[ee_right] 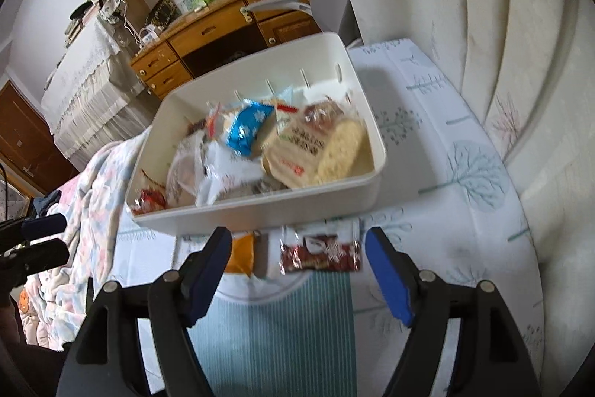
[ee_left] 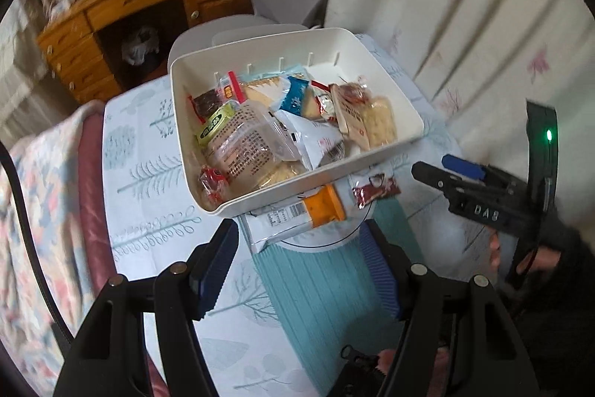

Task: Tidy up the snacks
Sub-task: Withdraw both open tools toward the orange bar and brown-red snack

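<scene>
Snacks (ee_left: pixel 282 121) fill a white bin (ee_left: pixel 405 121) on a tree-print counter (ee_left: pixel 148 196), a red packet (ee_right: pixel 319 253) and an orange-white packet (ee_left: pixel 297 214) just beside the bin's near wall, with left gripper (ee_left: pixel 301 270) and right gripper (ee_right: pixel 297 270) fingers released, grasping nothing.

From my left wrist camera I see my left gripper (ee_left: pixel 301 270), fingers spread wide and holding nothing, above a tree-print tablecloth (ee_left: pixel 148 173). Ahead sits a white bin (ee_left: pixel 297 181) heaped with wrapped snacks. An orange-and-white packet (ee_left: pixel 293 214) lies partly under its near wall, with a small dark red packet (ee_left: pixel 375 190) just beside. My right gripper (ee_left: pixel 431 166) reaches in from the right, its fingers close together.
</scene>
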The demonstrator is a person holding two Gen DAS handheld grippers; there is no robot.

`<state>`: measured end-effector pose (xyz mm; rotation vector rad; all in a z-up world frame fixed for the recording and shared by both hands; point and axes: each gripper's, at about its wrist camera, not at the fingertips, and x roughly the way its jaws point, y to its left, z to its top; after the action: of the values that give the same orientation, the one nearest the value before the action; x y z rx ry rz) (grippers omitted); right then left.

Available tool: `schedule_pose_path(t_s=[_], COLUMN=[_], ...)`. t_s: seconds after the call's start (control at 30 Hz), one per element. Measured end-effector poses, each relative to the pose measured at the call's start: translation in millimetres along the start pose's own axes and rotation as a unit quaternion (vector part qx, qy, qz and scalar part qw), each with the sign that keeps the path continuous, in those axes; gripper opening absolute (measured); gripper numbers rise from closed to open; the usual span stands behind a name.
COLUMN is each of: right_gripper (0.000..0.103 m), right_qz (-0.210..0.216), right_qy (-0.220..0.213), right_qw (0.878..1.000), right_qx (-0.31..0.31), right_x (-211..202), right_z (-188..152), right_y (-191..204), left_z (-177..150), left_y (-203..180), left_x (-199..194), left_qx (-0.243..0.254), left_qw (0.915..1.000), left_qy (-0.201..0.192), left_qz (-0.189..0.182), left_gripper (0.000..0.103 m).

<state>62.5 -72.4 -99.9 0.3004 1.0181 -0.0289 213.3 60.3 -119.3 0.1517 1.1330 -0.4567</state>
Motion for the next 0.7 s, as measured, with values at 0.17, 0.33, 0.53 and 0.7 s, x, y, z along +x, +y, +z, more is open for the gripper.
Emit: schedule_pose_path(t_s=[0.17,0.33,0.53,0.7], right_gripper=[0.075,0.075,0.075,0.075], right_qz=[-0.013,-0.034,-0.038,-0.041], right_qy=[0.018,0.028,0.021,0.015], right_qw=[1.0,0.999,0.999,0.999], right_qx=[0.0,-0.007,-0.01,-0.011], right_x=[7.8,15.2,23.3,34.4], right_z=[-14.2,-27.6,-38.2,-44.6], right_y=[-3.1,-4.9,-6.6,-6.5], left_z=[-17.1,-32.0,-47.7,-55.6], left_y=[-14.4,-20.8,-20.6,-24.8], left_x=[9.6,32.3,62.6,86.6], left_qx=[0.065,0.124,0.168,0.201], left_qw=[0.9975,0.9902,0.9827,0.9764], left_qy=[-0.015,-0.013,-0.019,-0.028], left_qz=[0.026,0.063,0.076,0.073], left_gripper=[0.066,0.066,0.066,0.066])
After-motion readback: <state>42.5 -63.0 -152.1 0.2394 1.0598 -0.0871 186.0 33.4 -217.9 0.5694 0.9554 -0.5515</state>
